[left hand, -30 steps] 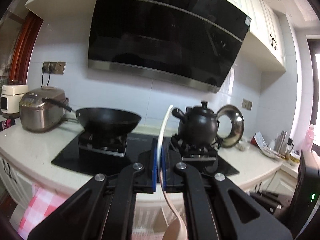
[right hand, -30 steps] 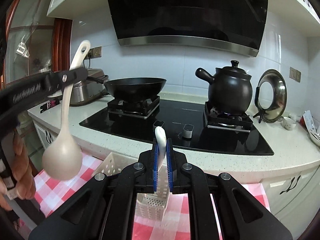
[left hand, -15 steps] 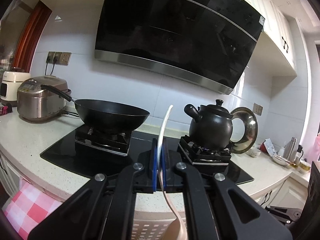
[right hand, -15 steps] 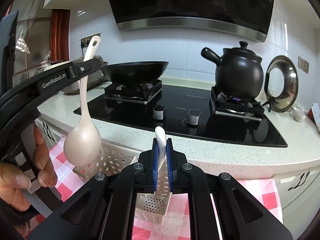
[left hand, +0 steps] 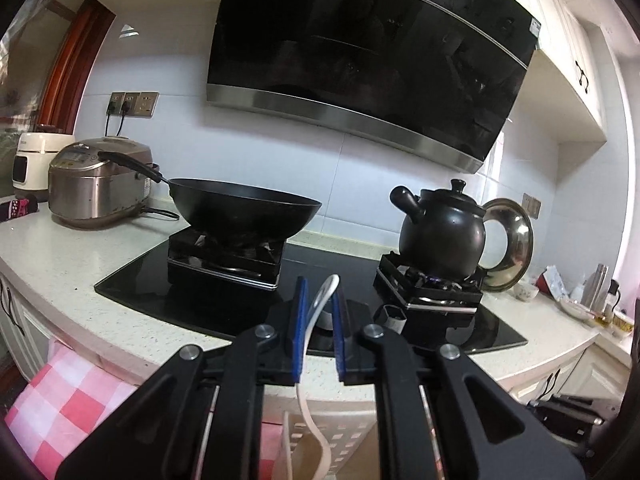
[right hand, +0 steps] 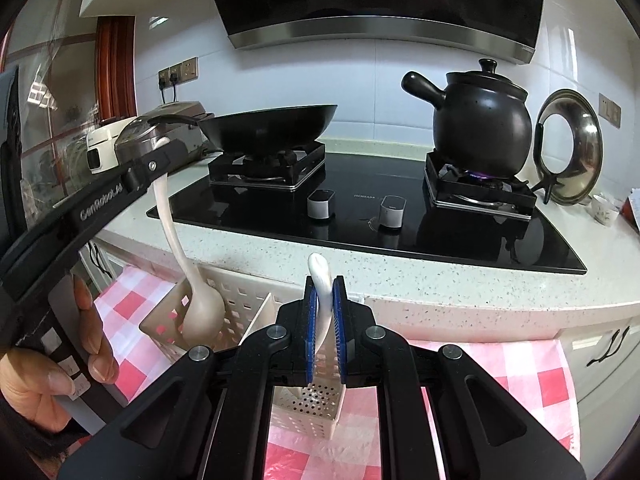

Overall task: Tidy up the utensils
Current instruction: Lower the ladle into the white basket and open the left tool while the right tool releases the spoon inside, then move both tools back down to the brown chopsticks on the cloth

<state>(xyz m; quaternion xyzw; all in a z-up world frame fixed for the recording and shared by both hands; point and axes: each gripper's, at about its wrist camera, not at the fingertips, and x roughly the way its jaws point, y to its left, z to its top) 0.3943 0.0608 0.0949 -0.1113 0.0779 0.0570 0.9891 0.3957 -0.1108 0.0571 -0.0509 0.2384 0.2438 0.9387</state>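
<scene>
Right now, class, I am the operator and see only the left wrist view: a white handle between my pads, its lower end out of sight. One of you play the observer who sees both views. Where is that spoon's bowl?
Observer: In the right wrist view, the bowl of the beige spoon sits inside the left compartment of the white basket.
Operator: What is the other gripper doing?
Observer: The right gripper is shut on a second white utensil.
Operator: Where does that one hang?
Observer: Over a perforated white box on the checked cloth; its lower end is hidden.
</scene>
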